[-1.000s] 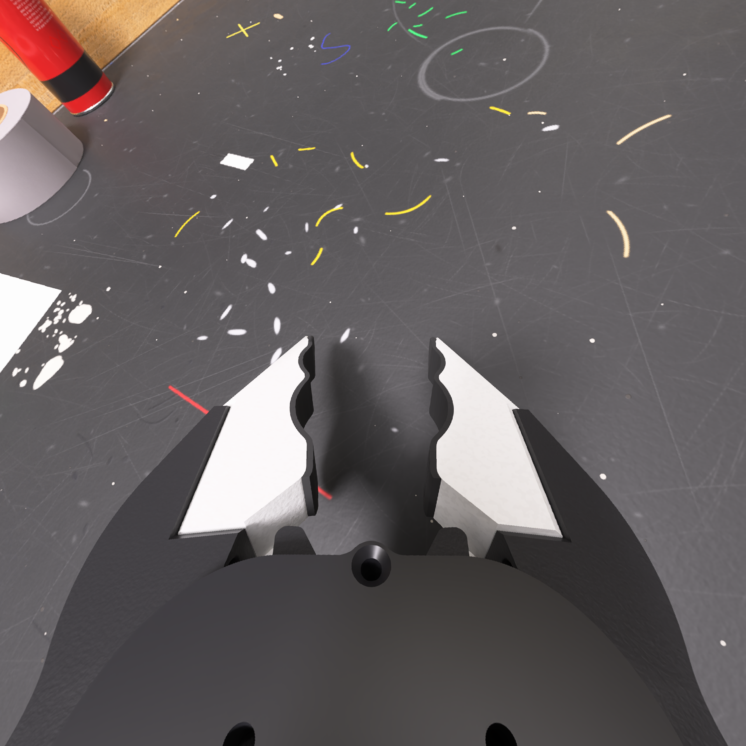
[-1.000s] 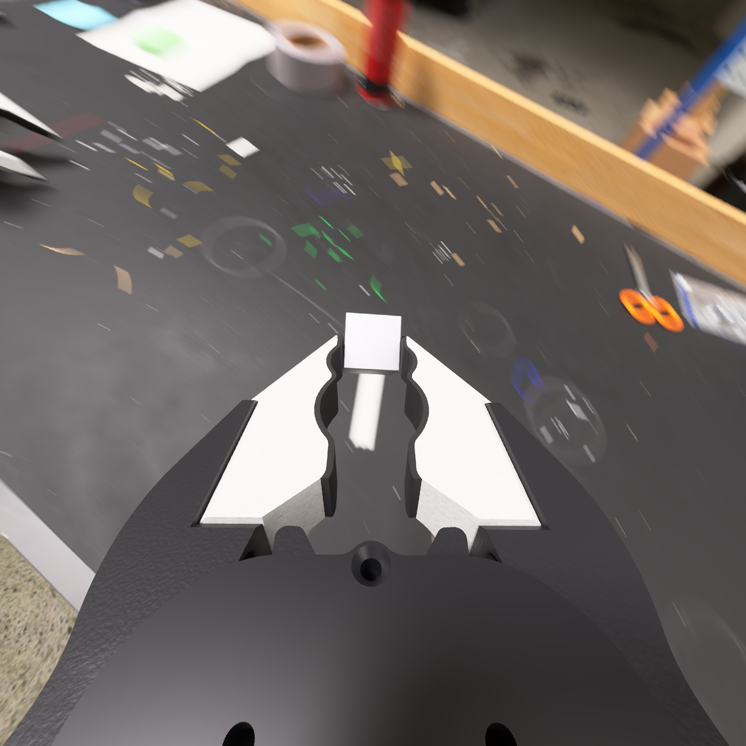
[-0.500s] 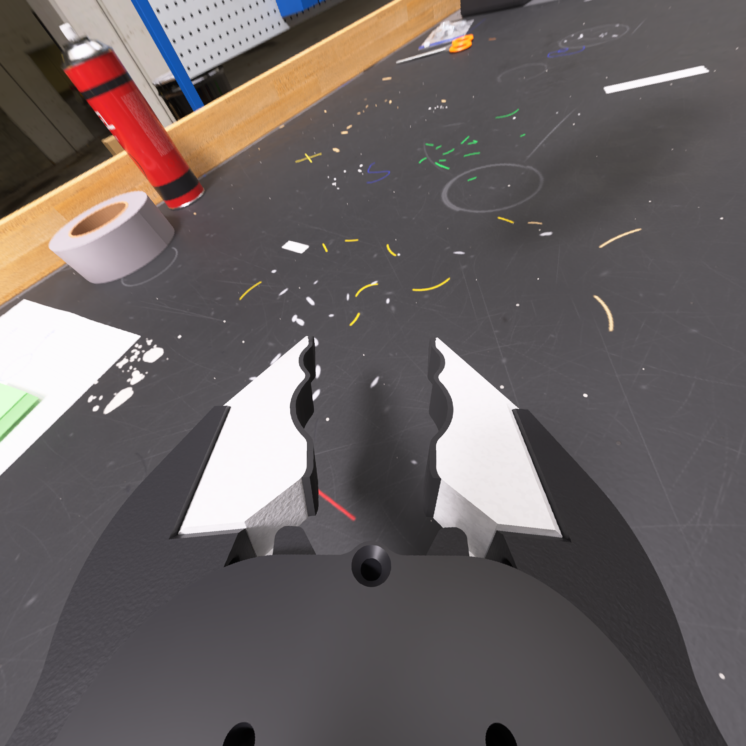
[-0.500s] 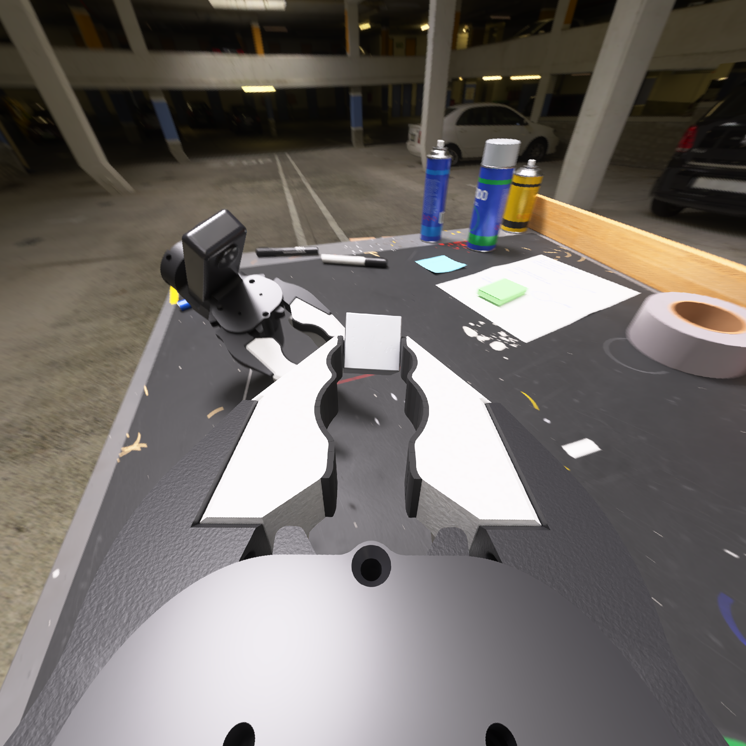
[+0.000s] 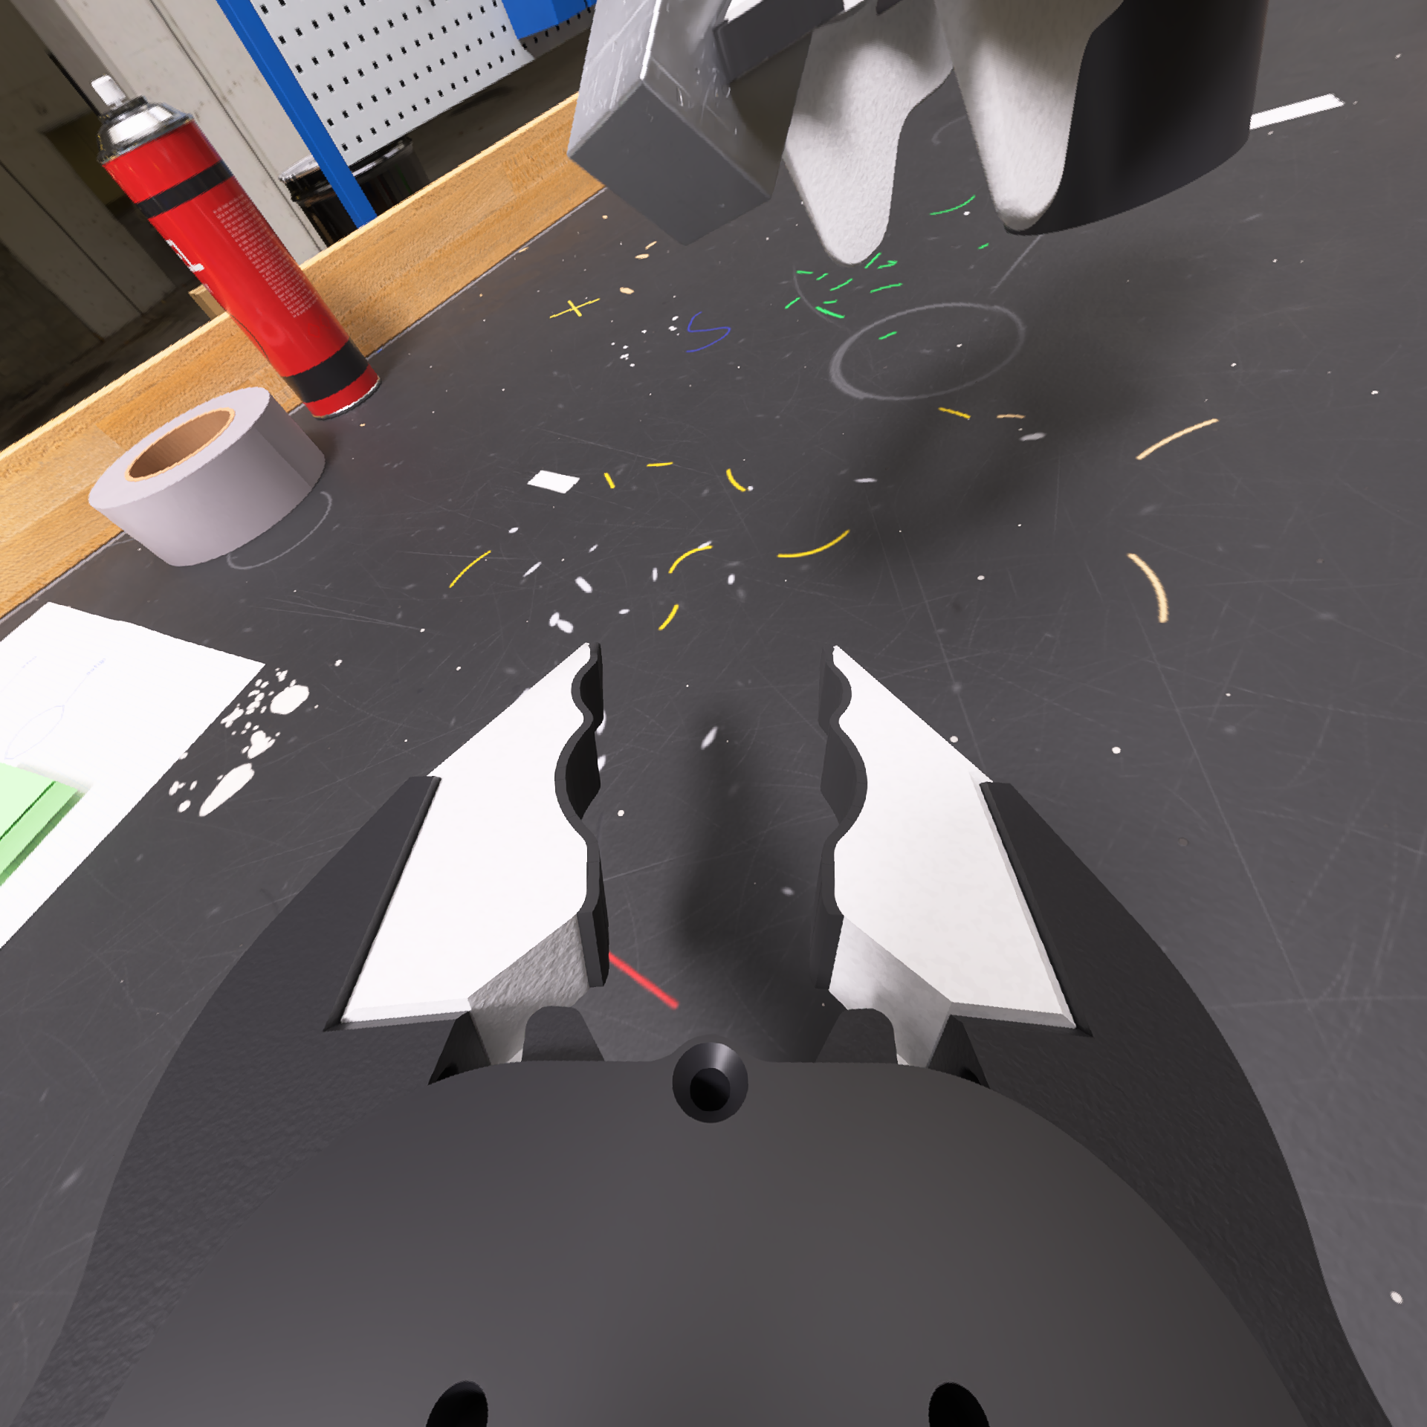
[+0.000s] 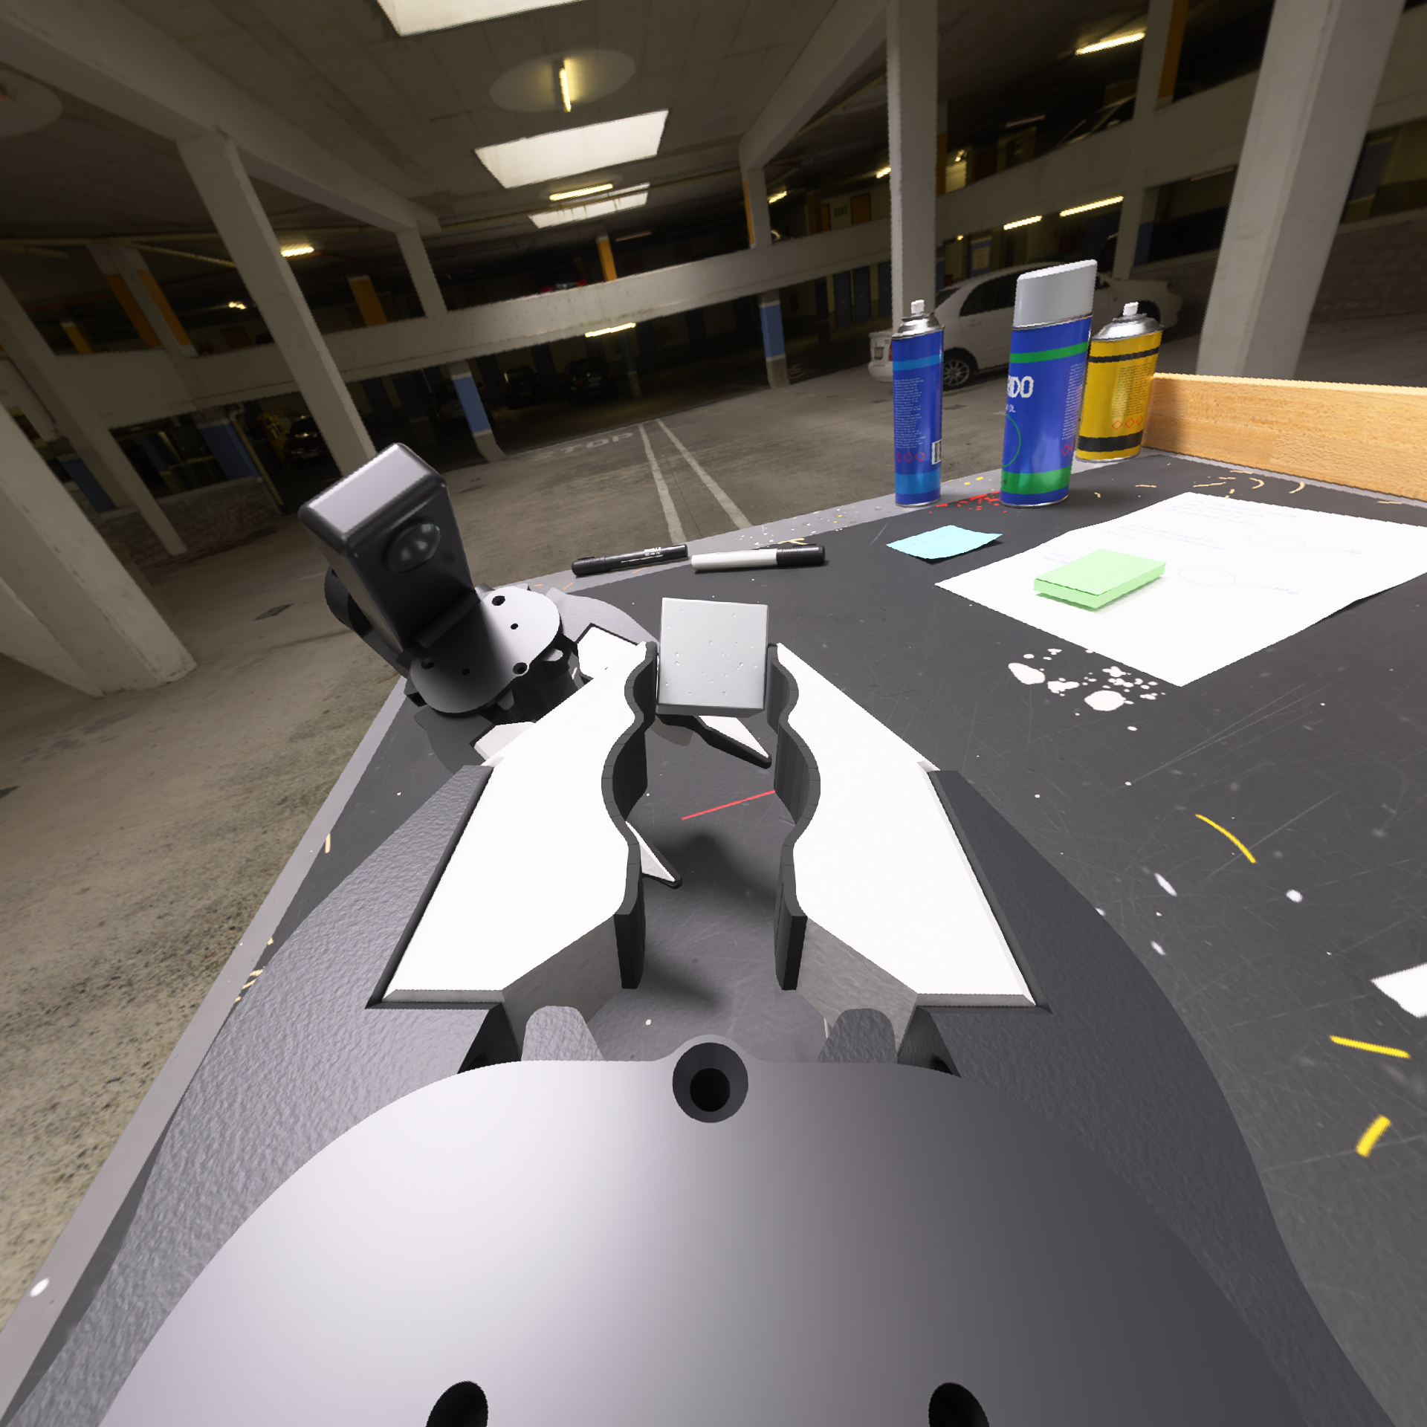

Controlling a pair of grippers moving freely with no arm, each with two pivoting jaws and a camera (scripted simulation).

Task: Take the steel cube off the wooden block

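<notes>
My right gripper [image 6: 710, 656] is shut on the steel cube [image 6: 712, 656], a pale grey metal block pinched at the fingertips and held in the air above the dark table. In the left wrist view the cube [image 5: 664, 123] hangs at the top, held by the right gripper's white fingers [image 5: 849, 154]. My left gripper [image 5: 710, 664] is open and empty, low over the table. It also shows in the right wrist view [image 6: 455, 618], just beyond the cube. No wooden block is in view.
A red spray can [image 5: 232, 247], a tape roll [image 5: 208, 471] and a wooden rail [image 5: 432, 224] line the far edge. White paper [image 6: 1204, 587] with a green pad [image 6: 1100, 579], two markers [image 6: 695, 556] and three spray cans [image 6: 1042, 386] stand beyond. The table edge [image 6: 324, 849] runs at left.
My right gripper has swung round with the cube toward the left gripper and now hangs in the left wrist view. My left gripper tilted up, then slightly down.
</notes>
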